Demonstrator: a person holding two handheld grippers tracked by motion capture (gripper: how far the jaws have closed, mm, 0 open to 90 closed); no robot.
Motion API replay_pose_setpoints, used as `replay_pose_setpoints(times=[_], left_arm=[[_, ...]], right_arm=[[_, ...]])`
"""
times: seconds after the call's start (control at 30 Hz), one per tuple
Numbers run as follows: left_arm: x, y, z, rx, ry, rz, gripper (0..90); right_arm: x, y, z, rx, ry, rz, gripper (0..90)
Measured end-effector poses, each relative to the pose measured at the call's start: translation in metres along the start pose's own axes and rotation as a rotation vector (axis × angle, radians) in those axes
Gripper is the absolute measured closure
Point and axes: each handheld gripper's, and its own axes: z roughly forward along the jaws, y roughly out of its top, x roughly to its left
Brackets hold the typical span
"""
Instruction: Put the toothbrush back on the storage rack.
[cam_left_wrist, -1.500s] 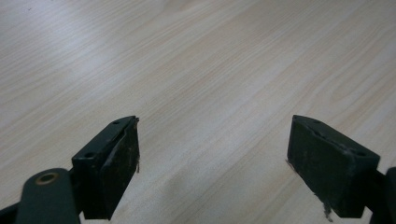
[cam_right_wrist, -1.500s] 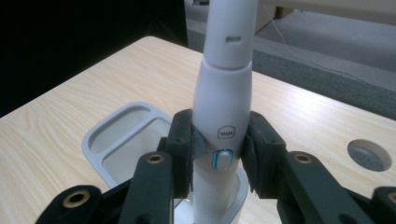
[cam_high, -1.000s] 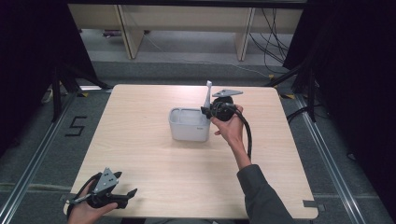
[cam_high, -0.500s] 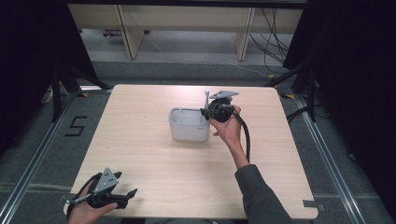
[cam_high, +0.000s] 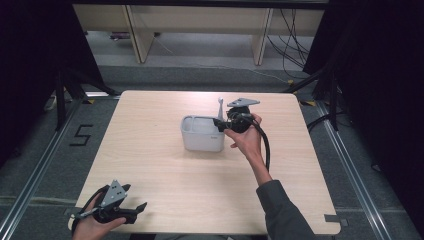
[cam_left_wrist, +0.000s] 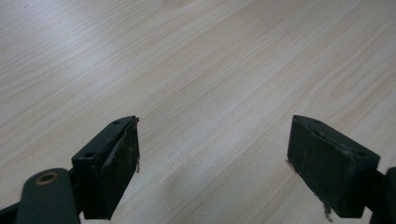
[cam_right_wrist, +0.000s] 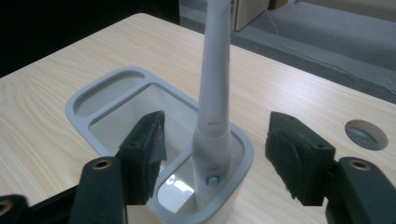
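A pale wood-grain desk (cam_high: 165, 165) is seen from above, with a round cable hole (cam_right_wrist: 366, 134) let into its top. Near its middle a grey, rounded-rectangular holder (cam_high: 201, 133) with an open top is set, divided into compartments. A white electric toothbrush (cam_right_wrist: 215, 98) is stood upright in the holder's end compartment, its handle base down and its neck rising above the rim. The right hand-held gripper (cam_right_wrist: 217, 154) is held at that end of the holder with its jaws spread, the toothbrush between them and untouched by either. The left hand-held gripper (cam_left_wrist: 215, 158) is held at the desk's near left corner, jaws spread over bare wood.
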Motion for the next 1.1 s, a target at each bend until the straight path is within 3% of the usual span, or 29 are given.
replay_pose_setpoints(times=[0.07,0.13,0.23,0.3,0.33,0.4,0.43,0.5,0.6,0.67,0.77,0.8,0.87,0.9,0.93,1.07,1.1], left_arm=[[0.0,0.0,-0.001,0.007,0.0,0.003,16.6],[0.0,0.0,-0.001,0.011,0.001,0.006,16.6],[0.0,0.0,0.0,0.003,0.001,0.002,16.6],[0.0,0.0,0.0,0.01,0.001,0.003,16.6],[0.0,0.0,0.0,0.009,0.005,-0.002,16.6],[0.0,0.0,-0.001,0.013,0.001,0.008,16.6],[-0.001,-0.001,0.001,-0.021,-0.002,-0.019,16.6],[0.0,0.0,-0.001,0.012,0.002,0.003,16.6],[0.0,0.0,0.0,0.008,0.004,-0.004,16.6],[0.003,0.0,-0.002,0.044,0.008,0.034,16.6],[0.001,0.0,-0.001,0.02,0.004,0.008,16.6],[0.001,0.0,-0.001,0.019,0.005,0.009,16.6],[0.003,0.0,-0.001,0.035,0.008,0.024,16.6],[0.002,0.0,-0.001,0.028,0.009,0.012,16.6],[0.002,0.0,-0.001,0.031,0.01,0.019,16.6],[0.002,-0.001,0.0,0.019,0.0,0.01,16.6],[0.002,-0.001,0.0,0.023,0.003,0.014,16.6]], right_arm=[[0.001,-0.002,-0.005,-0.005,0.009,0.024,36.3],[0.0,-0.004,-0.008,-0.013,0.008,0.008,35.6],[0.0,-0.006,-0.014,-0.02,0.019,0.028,35.5],[-0.002,-0.007,-0.017,-0.028,0.023,-0.003,35.3],[-0.001,-0.007,-0.019,-0.018,0.022,0.03,35.2],[-0.001,-0.009,-0.02,-0.036,0.023,0.022,35.1],[-0.002,-0.009,-0.021,-0.038,0.022,0.011,35.1],[-0.001,-0.011,-0.023,-0.041,0.028,0.011,35.1],[0.0,-0.012,-0.024,-0.061,0.027,0.018,35.0],[0.001,-0.013,-0.026,-0.05,0.038,0.008,34.6],[0.002,-0.015,-0.025,-0.057,0.06,0.01,34.1],[0.003,-0.015,-0.026,-0.047,0.051,0.031,34.0],[0.003,-0.016,-0.027,-0.054,0.057,0.017,33.5],[0.002,-0.016,-0.027,-0.066,0.055,0.004,33.4],[0.005,-0.017,-0.028,-0.064,0.055,0.035,33.0],[0.004,-0.021,-0.032,-0.071,0.074,0.01,31.9],[0.006,-0.023,-0.034,-0.067,0.067,0.036,31.8]])
